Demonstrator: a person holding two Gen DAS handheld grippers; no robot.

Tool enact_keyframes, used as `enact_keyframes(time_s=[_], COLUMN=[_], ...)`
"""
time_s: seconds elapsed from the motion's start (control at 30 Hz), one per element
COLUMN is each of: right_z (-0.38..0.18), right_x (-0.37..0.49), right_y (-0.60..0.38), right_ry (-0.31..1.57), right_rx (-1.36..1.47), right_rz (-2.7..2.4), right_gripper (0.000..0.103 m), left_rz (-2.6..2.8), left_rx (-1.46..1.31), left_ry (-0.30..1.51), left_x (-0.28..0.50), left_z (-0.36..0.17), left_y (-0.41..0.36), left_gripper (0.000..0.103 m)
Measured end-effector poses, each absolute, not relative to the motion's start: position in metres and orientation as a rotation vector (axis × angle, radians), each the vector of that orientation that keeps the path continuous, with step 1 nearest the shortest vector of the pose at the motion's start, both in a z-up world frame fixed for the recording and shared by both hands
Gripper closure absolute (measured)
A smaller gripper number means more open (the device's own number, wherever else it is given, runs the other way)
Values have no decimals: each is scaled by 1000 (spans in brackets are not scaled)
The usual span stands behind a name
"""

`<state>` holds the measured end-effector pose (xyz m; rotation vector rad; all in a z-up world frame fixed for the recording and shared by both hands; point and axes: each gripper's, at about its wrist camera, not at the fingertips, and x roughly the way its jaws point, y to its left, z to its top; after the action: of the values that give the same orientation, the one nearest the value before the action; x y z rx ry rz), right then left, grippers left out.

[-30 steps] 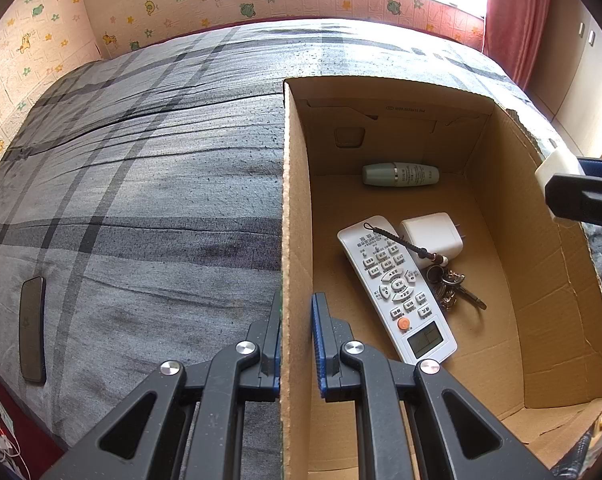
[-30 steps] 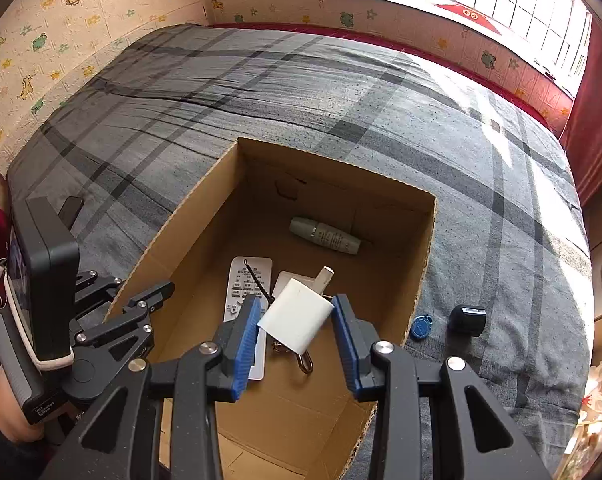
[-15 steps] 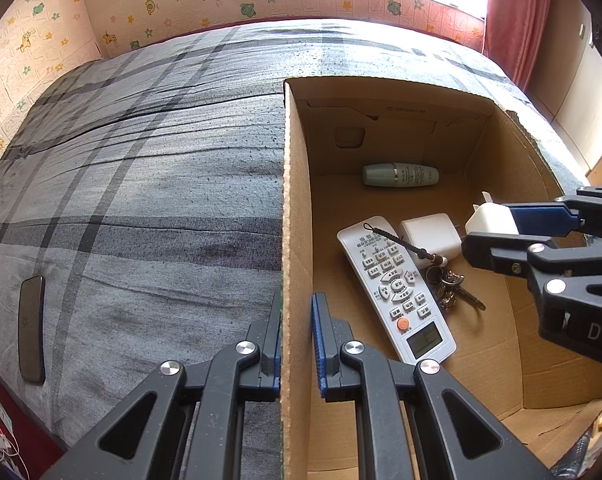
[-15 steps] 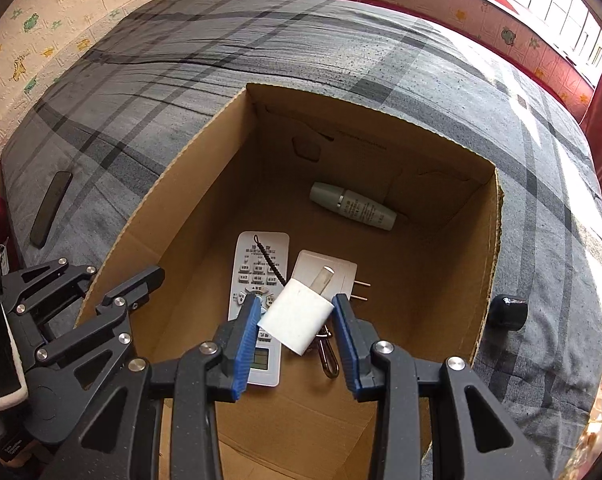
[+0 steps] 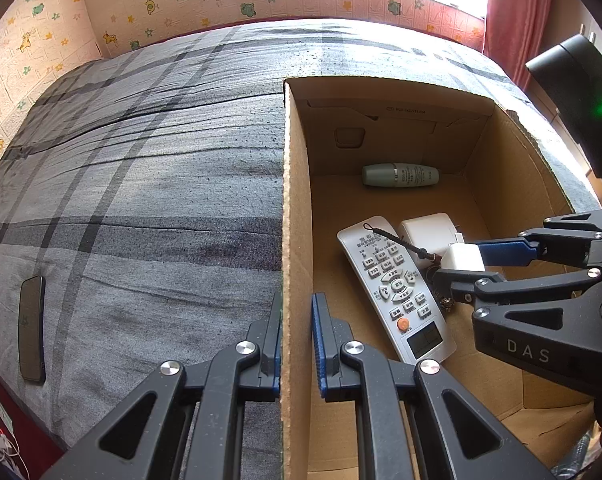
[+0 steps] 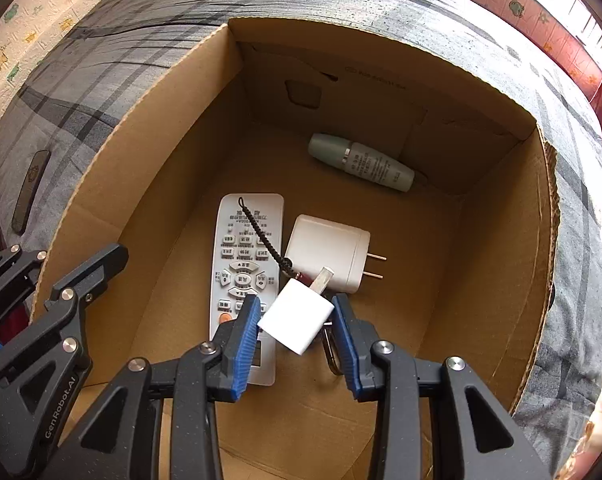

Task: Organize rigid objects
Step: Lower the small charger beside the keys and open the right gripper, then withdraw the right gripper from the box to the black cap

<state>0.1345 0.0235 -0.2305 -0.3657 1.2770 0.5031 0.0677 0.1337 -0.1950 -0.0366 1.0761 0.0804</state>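
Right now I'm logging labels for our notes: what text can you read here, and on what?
"DAS": on the right claw's black body.
"GenRobot.AI": on the left claw's arm.
Remote: button and header print too small to read.
Bottle: label print blurred.
Box far wall: faint printed line, unreadable.

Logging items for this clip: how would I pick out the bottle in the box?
Start at the open cardboard box on the grey plaid bed. Look to its far wall, where a small bottle lies on its side. It is the only round, pale green thing; the remote and white charger nearer are flat and boxy.
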Motion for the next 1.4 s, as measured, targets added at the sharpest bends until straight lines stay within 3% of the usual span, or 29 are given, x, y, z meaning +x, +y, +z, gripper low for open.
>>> enact_keyframes(time_s=[0.3, 0.63, 1.1, 1.3, 1.4], right_z=[-230, -210, -176, -163, -155], right_x=[135, 127, 112, 104, 101], right_y=[22, 18, 12, 5, 1], right_ry=[1270, 1224, 1146, 1112, 1089], right_rx=[-349, -326, -312, -298, -296], right_rz=[505, 521, 536, 526, 526], right_gripper=[63, 43, 29, 17, 6], left_rz=[81, 81, 82, 82, 81], left_rx=[-34, -33, -30, -30, -31], left_ry=[1077, 1076, 1077, 1077, 1078], left_x=[68, 68, 68, 68, 68], left_z=[-195, -195, -195, -195, -195], left_y=[134, 135, 135, 135, 136], left_gripper=[90, 90, 90, 90, 90])
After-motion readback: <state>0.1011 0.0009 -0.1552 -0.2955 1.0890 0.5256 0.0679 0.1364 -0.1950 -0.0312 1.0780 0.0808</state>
